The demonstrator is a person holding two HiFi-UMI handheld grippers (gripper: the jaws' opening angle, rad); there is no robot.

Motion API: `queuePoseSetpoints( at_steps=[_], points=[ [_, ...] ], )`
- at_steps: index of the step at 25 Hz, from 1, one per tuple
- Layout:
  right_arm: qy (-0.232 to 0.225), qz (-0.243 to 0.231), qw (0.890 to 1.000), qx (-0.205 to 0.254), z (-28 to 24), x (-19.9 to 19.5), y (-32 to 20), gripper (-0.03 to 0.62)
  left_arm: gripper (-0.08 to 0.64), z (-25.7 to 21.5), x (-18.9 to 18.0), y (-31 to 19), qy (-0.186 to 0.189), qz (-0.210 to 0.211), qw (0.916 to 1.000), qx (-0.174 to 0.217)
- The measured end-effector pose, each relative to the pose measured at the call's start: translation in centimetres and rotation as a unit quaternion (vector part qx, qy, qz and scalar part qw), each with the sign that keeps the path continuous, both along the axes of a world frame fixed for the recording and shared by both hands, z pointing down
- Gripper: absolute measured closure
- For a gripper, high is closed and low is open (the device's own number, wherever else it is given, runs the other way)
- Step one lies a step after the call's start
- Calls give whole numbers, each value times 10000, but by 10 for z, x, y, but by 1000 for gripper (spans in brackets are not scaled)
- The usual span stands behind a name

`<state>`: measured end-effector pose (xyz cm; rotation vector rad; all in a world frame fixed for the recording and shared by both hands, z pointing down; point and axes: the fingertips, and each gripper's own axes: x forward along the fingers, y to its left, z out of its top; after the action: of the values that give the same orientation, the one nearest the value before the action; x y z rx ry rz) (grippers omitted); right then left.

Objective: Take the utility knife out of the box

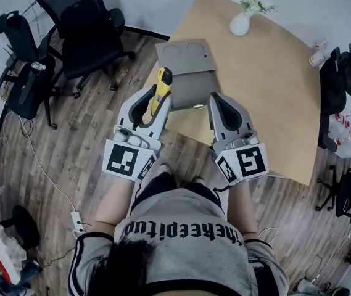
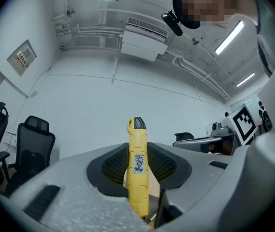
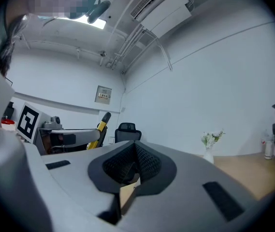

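Head view: the left gripper (image 1: 161,103) has its fingers closed on the yellow utility knife (image 1: 163,79). The knife sticks out past the fingertips, outside the open grey box (image 1: 194,90) and at its left edge. The box lies near the front edge of the wooden bench (image 1: 268,103), with a white vase (image 1: 240,23) farther back. The right gripper (image 1: 216,101) is close to the box's right front corner.

Left gripper view: the knife stands upright, pinched between the dark pads, black end uppermost.

Right gripper view: the fingers meet with nothing between them, and the knife shows off to the left.
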<state>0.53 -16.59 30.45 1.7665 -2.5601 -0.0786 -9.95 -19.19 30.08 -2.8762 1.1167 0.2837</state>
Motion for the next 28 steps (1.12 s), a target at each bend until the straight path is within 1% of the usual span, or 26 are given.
queuePoseSetpoints(
  at_steps=[8,17,28],
  points=[
    [34,-380,9993,23,-7,18,27,588,430,-11,12,36,66,-510,9986,94],
    [88,-858,9963,59,-12,39,62,588,430,-20,30,82,84,-1090,9938,219],
    [29,-1283,9916,162,-15,61,103,587,430,-26,49,136,124,-1538,9874,350]
  ],
)
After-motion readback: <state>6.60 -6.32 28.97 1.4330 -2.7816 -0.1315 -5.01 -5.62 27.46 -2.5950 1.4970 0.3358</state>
